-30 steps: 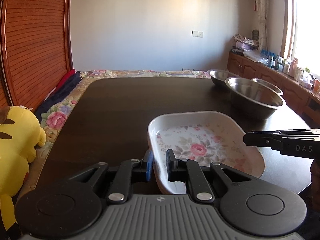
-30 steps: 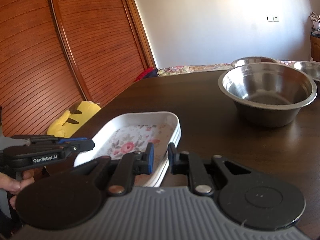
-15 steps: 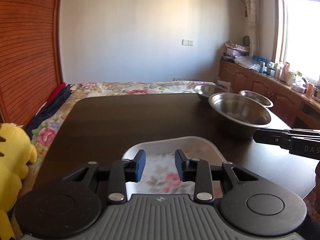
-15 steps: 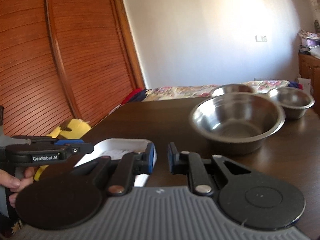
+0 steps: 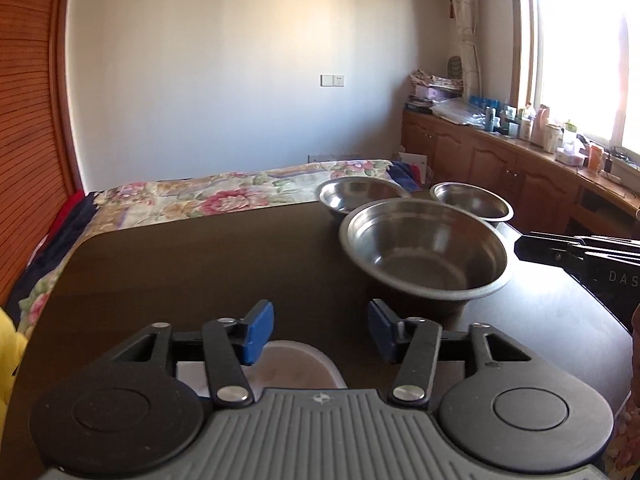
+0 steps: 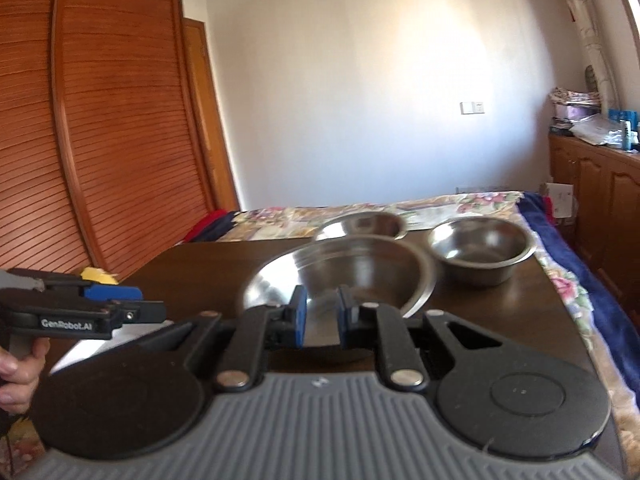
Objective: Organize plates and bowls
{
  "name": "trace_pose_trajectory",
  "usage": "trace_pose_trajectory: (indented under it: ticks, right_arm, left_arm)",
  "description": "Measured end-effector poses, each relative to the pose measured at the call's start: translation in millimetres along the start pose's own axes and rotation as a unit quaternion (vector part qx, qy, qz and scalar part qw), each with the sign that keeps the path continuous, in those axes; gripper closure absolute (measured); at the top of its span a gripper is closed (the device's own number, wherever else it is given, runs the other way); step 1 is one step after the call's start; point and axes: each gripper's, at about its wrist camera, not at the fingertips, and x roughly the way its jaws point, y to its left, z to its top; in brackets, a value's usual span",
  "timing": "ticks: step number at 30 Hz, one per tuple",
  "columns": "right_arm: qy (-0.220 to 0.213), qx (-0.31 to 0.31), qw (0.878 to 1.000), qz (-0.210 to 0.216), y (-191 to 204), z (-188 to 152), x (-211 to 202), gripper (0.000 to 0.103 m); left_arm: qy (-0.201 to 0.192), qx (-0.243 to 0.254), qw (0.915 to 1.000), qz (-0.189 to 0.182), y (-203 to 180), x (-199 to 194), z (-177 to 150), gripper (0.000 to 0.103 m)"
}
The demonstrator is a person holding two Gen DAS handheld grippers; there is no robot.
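A large steel bowl (image 5: 426, 250) sits on the dark wooden table (image 5: 200, 264), with two smaller steel bowls behind it, one at the left (image 5: 356, 194) and one at the right (image 5: 472, 200). The white floral dish (image 5: 296, 364) lies just below my left gripper (image 5: 320, 330), which is open and empty above it. My right gripper (image 6: 322, 320) is slightly open and empty, close to the large bowl's near rim (image 6: 340, 276). The right smaller bowl (image 6: 482, 250) stands beyond it. The left gripper shows at the left edge of the right wrist view (image 6: 100, 312).
A bed with a floral cover (image 5: 224, 196) lies past the table's far edge. A wooden wardrobe (image 6: 100, 140) stands at the left. A cluttered wooden counter (image 5: 520, 148) runs under the window at the right. A yellow plush toy (image 5: 8, 356) sits left of the table.
My left gripper has opened wide and risen off the floral dish, which now lies mostly under it. My right gripper has moved forward to the large steel bowl and opened slightly.
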Motion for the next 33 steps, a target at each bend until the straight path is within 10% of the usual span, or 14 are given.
trace_pose_trajectory:
  ticks: [3, 33]
  right_arm:
    - [0.0, 0.006, 1.0, -0.01, -21.1, 3.4, 7.3, 0.062]
    - [0.043, 0.029, 0.999, 0.005, -71.0, 5.0, 72.4, 0.062]
  left_arm:
    - [-0.001, 0.008, 1.0, -0.004, -10.9, 13.7, 9.3, 0.033]
    - [0.046, -0.007, 0.9986, -0.023, -29.4, 93.8, 35.5, 0.034]
